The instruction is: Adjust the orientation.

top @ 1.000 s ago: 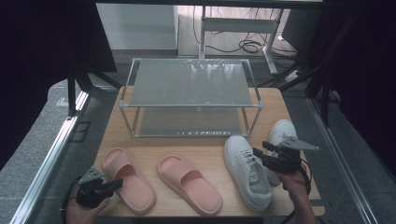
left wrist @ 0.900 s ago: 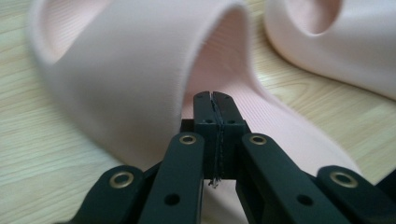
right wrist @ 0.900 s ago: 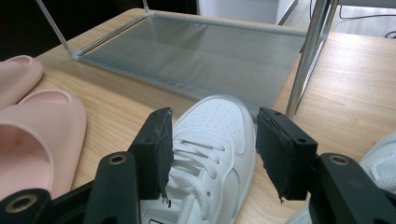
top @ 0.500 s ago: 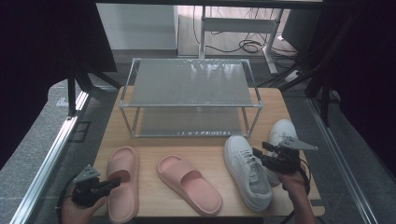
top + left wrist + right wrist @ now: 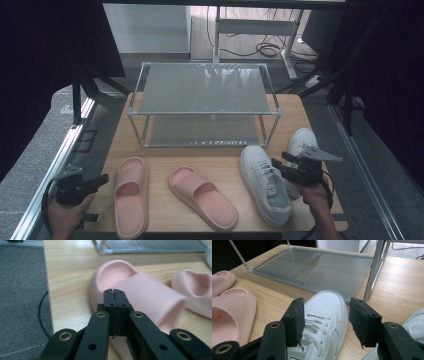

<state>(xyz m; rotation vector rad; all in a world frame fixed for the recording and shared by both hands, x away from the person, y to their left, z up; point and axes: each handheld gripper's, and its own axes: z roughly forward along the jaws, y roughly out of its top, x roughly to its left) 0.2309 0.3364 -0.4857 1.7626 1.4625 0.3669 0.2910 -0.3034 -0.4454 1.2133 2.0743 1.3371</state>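
Note:
My left gripper [image 5: 101,179] is shut with nothing in it, off the table's left edge beside a pink slipper [image 5: 131,195]. In the left gripper view the closed jaws [image 5: 113,291] point at that slipper [image 5: 147,297] lying just beyond them, apart from it. A second pink slipper [image 5: 202,197] lies at an angle in the middle. My right gripper [image 5: 276,165] is open over a white sneaker [image 5: 264,184]. In the right gripper view its fingers [image 5: 295,312] stand on either side of the sneaker's toe [image 5: 324,315] without touching it. Another white sneaker [image 5: 301,142] sits behind the right hand.
A two-tier metal shoe rack [image 5: 202,100] with mesh shelves stands at the back of the wooden table [image 5: 220,162], its lower shelf [image 5: 319,267] just beyond the sneaker. Grey floor [image 5: 22,290] lies past the table's left edge.
The left pink slipper has swung from a diagonal to point straight at the rack. My left gripper has then drawn back to the left, off the slipper. The right gripper has stayed still.

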